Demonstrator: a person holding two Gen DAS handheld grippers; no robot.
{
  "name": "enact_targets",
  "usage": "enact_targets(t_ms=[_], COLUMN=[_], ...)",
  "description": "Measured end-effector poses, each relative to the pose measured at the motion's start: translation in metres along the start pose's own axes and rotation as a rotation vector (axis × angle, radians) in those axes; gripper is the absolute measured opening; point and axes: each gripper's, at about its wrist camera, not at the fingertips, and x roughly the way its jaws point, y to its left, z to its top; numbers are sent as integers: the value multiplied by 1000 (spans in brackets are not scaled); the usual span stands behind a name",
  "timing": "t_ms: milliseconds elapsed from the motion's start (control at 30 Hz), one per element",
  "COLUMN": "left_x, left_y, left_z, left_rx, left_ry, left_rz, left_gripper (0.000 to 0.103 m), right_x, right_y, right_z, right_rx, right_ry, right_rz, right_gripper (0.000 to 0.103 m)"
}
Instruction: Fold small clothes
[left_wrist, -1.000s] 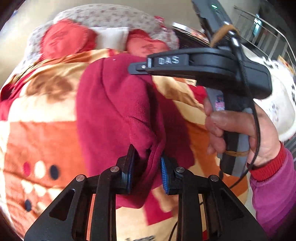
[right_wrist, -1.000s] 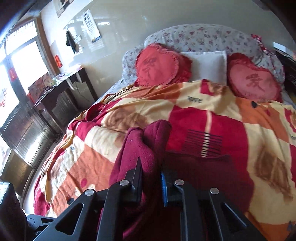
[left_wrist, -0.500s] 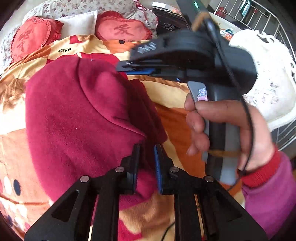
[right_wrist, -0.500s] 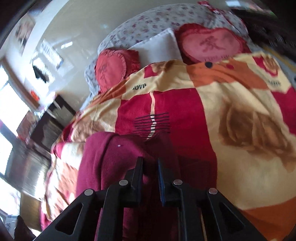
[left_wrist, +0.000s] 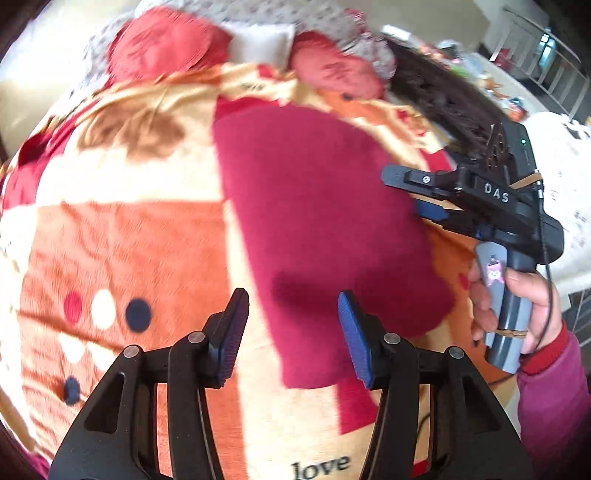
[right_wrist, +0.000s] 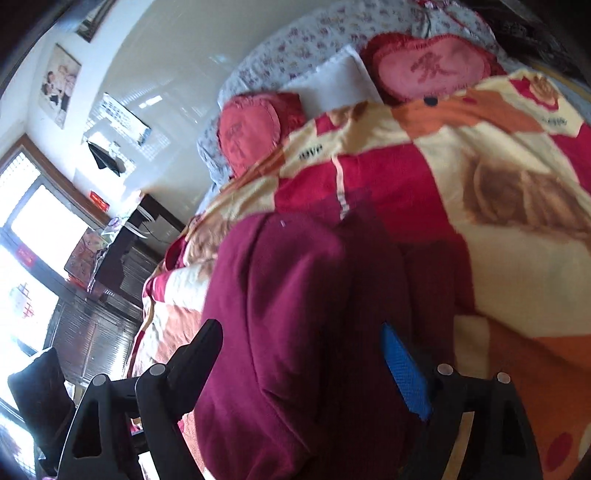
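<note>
Your left wrist view alone shows your right hand (left_wrist: 517, 295) gripping its tool beside the dark red garment (left_wrist: 317, 221), which lies folded and flat on the patterned blanket (left_wrist: 122, 240). Your left gripper (left_wrist: 291, 332) and right gripper (right_wrist: 314, 369) have just been opening; both stand wide, pads clear of the cloth.

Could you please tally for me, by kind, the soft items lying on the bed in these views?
Heart-shaped red cushions: 2
White pillow: 1
Floral pillow: 1
Patterned blanket: 1
Dark red garment: 1
Total: 6
</note>
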Motion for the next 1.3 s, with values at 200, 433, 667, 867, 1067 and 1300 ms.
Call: enact_targets(t_ms=[200,433,667,867,1067,1300], left_x=[11,1,30,25,22,46], left_y=[-4,-23,-35,-28,-33,-33], left_z=[-2,14,21,22,36,44], left_rx=[1,28,50,43,50,30], left_ry=[10,-51,-15,-21,-74,-51], left_rz=[16,-17,1,15,69,99], left_gripper=[50,50,53,54,54,60], right_x=[14,-34,3,-36,-53,-11], right_y=[14,22,-6,-21,25,25], right_z=[-8,0,1,0,-19,-31], right_rx=[-98,-194,-182,-15,-157,-226], right_ry=[-55,-168,-54,-124,-112,-6], right_rz=[-115,-172,-337,-222,-150,-275], right_gripper=[30,11,11,50,50,37])
